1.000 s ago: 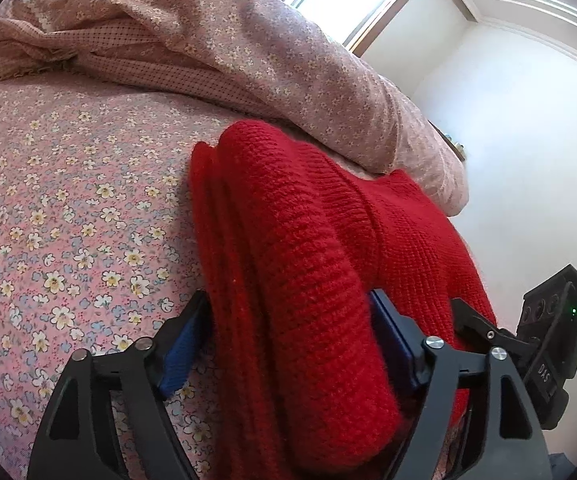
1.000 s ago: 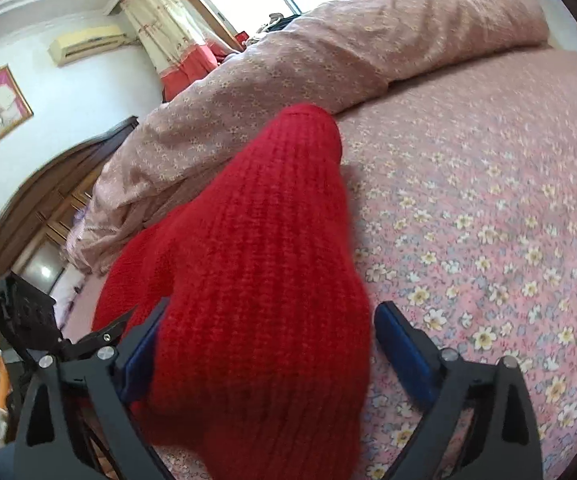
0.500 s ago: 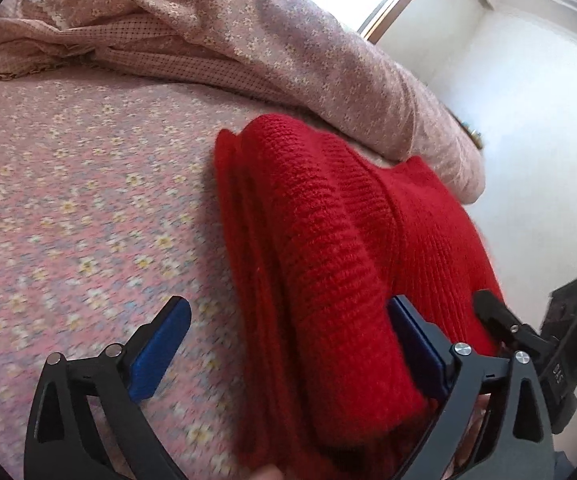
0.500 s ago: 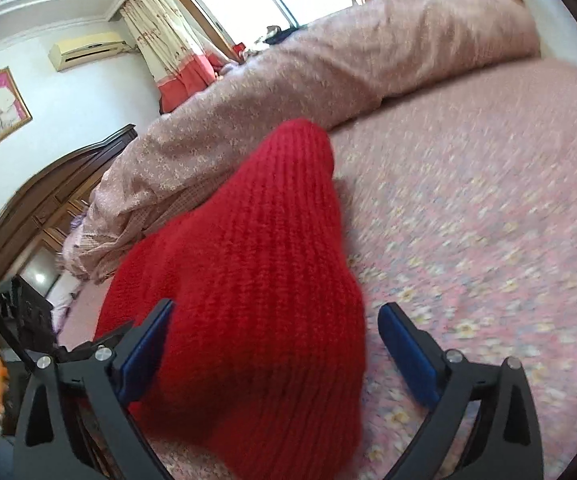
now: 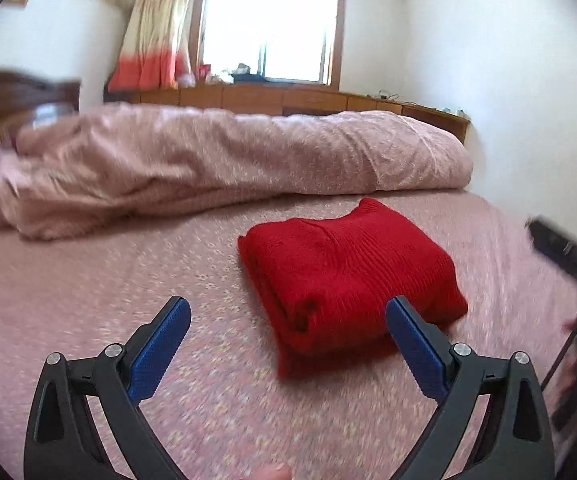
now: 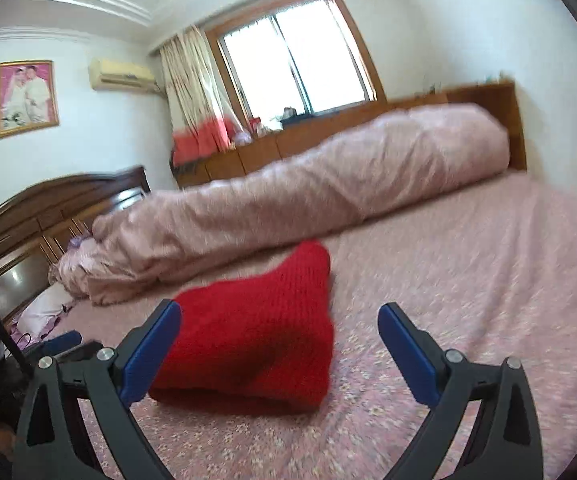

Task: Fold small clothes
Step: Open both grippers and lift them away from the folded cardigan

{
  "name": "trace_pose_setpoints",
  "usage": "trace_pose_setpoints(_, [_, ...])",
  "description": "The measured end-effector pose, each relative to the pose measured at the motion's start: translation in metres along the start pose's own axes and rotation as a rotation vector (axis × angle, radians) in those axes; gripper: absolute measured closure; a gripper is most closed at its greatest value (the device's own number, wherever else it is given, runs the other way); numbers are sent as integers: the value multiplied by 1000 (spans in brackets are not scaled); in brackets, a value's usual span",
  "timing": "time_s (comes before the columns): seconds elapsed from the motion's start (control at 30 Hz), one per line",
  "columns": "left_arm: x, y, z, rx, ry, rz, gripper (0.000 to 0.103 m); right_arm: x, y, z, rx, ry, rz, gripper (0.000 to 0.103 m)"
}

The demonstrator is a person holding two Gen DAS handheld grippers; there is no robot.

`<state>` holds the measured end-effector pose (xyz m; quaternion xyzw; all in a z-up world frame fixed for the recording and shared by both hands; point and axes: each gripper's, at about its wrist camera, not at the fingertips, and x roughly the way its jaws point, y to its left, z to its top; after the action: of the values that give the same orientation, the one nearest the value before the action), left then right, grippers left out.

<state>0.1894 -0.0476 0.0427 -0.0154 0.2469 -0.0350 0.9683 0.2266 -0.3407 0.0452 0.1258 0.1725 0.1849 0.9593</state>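
A red knitted sweater (image 5: 348, 276) lies folded in a compact rectangle on the pink flowered bed sheet (image 5: 88, 304). It also shows in the right wrist view (image 6: 256, 336). My left gripper (image 5: 288, 340) is open and empty, raised above the sheet just in front of the sweater. My right gripper (image 6: 280, 344) is open and empty, also raised; the sweater lies between and beyond its blue pads (image 6: 404, 352) without touching them.
A rolled pink flowered duvet (image 5: 228, 160) lies across the far side of the bed, also in the right wrist view (image 6: 308, 192). A wooden headboard (image 6: 48, 208) stands at the left. A wooden cabinet (image 5: 288, 98) runs under the window. The other gripper's dark body (image 5: 568, 248) shows at the right edge.
Both grippers have pulled back and up from the sweater, which they straddled closely a second ago. The sweater now lies apart from them, folded on the sheet.
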Motion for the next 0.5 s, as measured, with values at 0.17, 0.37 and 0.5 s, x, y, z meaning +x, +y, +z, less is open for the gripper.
trace_pose_setpoints(0.17, [-10,1,-25,26,-56,28,8,-34,19,-14,-194,-75,-36,2])
trace_pose_setpoints(0.37, [18,4,-20,-17,-18,-41,8,-16,29,-31,-301,12,-63,1])
trace_pose_setpoints(0.5, [24,4,-22,-16,-20,-72,8,1,27,-34,-276,38,-49,1])
